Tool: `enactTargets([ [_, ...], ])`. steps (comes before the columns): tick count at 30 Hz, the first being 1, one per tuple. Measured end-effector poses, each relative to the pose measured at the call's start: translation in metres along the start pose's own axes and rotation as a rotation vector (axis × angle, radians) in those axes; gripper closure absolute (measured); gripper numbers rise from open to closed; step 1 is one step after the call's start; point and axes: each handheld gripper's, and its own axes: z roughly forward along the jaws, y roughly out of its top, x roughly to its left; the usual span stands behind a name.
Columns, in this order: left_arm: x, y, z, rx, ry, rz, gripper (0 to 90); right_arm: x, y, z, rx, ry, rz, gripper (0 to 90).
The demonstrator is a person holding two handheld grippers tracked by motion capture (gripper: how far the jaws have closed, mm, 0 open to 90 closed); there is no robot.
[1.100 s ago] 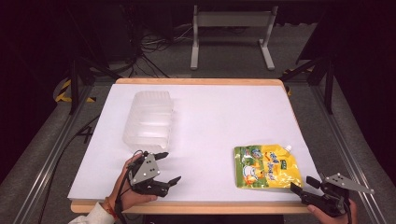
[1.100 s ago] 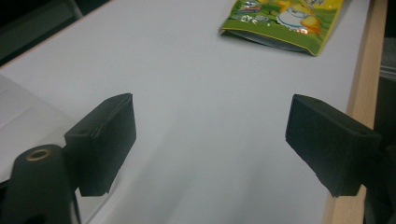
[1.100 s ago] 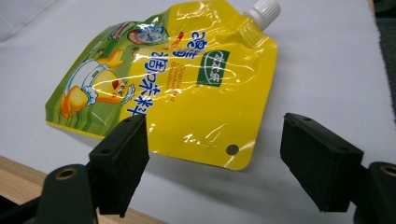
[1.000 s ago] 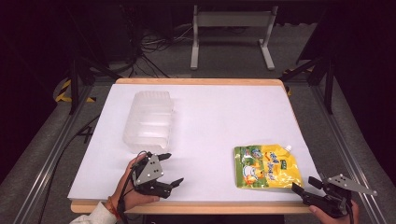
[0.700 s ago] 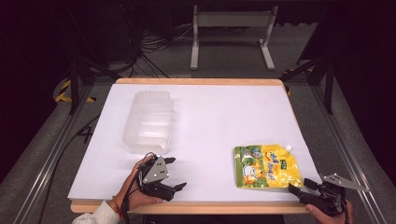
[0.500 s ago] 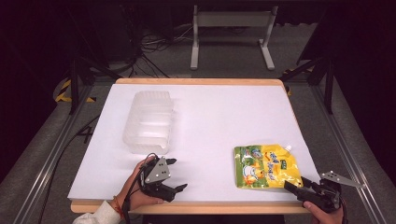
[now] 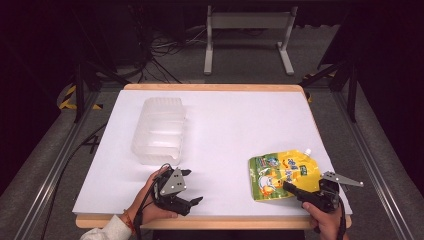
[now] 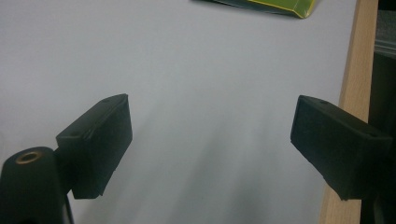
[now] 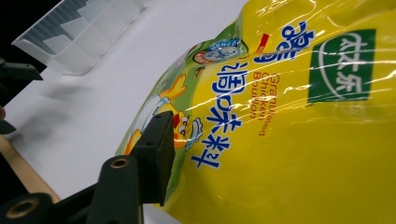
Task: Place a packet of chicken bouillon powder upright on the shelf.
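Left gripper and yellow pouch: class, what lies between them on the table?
Nothing; the high view shows bare white table between the left gripper and the yellow pouch.

Right gripper (image 7: 290,187) moved forward onto yellow pouch (image 7: 282,172); left gripper (image 7: 192,202) shifted slightly right.

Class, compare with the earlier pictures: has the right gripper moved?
Yes. The right gripper has moved left over the table, from beyond the yellow pouch onto its near corner.

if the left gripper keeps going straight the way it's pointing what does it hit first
Probably the yellow pouch. The left gripper points across bare white table toward it, jaws open, with nothing between.
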Motion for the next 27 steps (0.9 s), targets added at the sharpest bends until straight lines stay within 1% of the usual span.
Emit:
enactTargets([
  [1,0.000,0.000,0.000,0.004,-0.003,-0.002,13.2,0.001,0.002,0.002,-0.008,-0.007,-0.001,56.2],
  [2,0.000,0.000,0.001,0.004,-0.004,-0.002,13.2,0.003,0.005,0.004,-0.020,-0.018,-0.004,58.4],
  [3,0.000,0.000,0.001,0.004,-0.004,-0.002,13.1,0.003,0.005,0.004,-0.020,-0.018,-0.004,58.4],
  [5,0.000,0.001,0.002,0.002,-0.004,-0.005,13.1,0.004,0.009,0.007,-0.049,-0.018,0.005,63.8],
  [6,0.000,0.001,0.002,0.001,-0.005,-0.009,13.1,0.005,0.011,0.007,-0.061,-0.024,-0.004,66.3],
  [8,0.001,0.002,0.003,0.001,-0.004,-0.004,13.0,0.009,0.014,0.008,-0.084,-0.021,-0.017,71.7],
  [11,0.002,0.004,0.003,-0.007,0.000,-0.010,13.0,0.018,0.018,0.008,-0.126,-0.012,-0.059,79.6],
  [12,0.003,0.006,0.004,-0.017,0.004,-0.015,13.0,0.018,0.018,0.008,-0.126,-0.012,-0.059,79.6],
  [14,0.006,0.010,0.007,-0.038,0.003,-0.022,13.0,0.023,0.023,0.010,-0.142,0.007,-0.080,83.8],
  [15,0.007,0.014,0.009,-0.045,0.006,-0.033,13.0,0.026,0.025,0.011,-0.148,0.015,-0.094,85.2],
  [16,0.008,0.018,0.012,-0.051,0.010,-0.032,13.0,0.029,0.027,0.012,-0.156,0.025,-0.118,86.9],
  [18,0.010,0.024,0.015,-0.064,0.004,-0.034,13.0,0.036,0.030,0.015,-0.171,0.032,-0.158,89.4],
  [19,0.010,0.029,0.019,-0.068,0.002,-0.029,13.1,0.039,0.031,0.016,-0.174,0.034,-0.171,89.7],
  [20,0.011,0.033,0.022,-0.069,0.003,-0.023,13.1,0.044,0.033,0.017,-0.176,0.040,-0.196,89.8],
  [22,0.012,0.041,0.029,-0.072,0.014,-0.009,13.0,0.052,0.037,0.019,-0.176,0.046,-0.229,90.0],
  [23,0.014,0.044,0.032,-0.074,0.013,-0.009,13.1,0.057,0.039,0.020,-0.172,0.054,-0.246,90.0],
  [24,0.016,0.047,0.036,-0.074,0.002,-0.018,13.3,0.059,0.040,0.021,-0.172,0.055,-0.257,90.0],
  [25,0.017,0.050,0.041,-0.070,-0.005,-0.018,13.3,0.062,0.041,0.022,-0.174,0.061,-0.268,90.0],
  [26,0.018,0.053,0.044,-0.066,-0.003,-0.015,13.3,0.065,0.043,0.023,-0.178,0.068,-0.278,90.0],
  [27,0.020,0.056,0.048,-0.065,-0.010,-0.022,13.3,0.069,0.045,0.024,-0.181,0.068,-0.295,90.0],
])
